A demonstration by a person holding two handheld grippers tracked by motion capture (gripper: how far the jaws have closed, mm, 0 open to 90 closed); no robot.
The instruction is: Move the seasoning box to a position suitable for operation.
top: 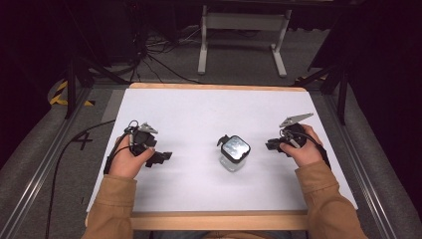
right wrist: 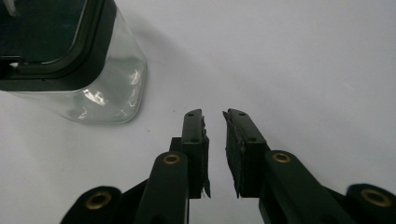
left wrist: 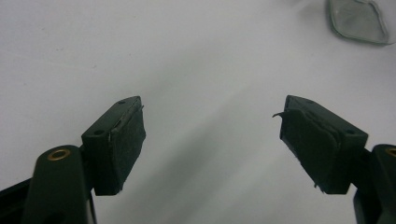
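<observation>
One clear square jar (top: 234, 154) with a black lid stands upright on the white table (top: 199, 109), a little toward five o'clock from the table's middle in the high view, and neither gripper touches it. From above, the lid's glossy top catches the light and a small black tab sticks out at its ten o'clock edge. The right gripper view gives what the high view cannot — the jar (right wrist: 93, 88) from close by at eleven o'clock, its transparent wall with rounded corners below the black rim.

The right gripper (top: 273, 145) lies at three o'clock of the jar, near it but apart, held in the person's right hand (top: 304, 149). Its own view shows the jaws narrow, a thin slit of table between the pads (right wrist: 201, 140), with nothing in them. The left gripper (top: 161, 157) sits at nine o'clock, well apart from the jar, in the left hand (top: 127, 160). Its view shows the jaws spread wide over bare table — with just the jar's base (left wrist: 357, 21) at one o'clock.
</observation>
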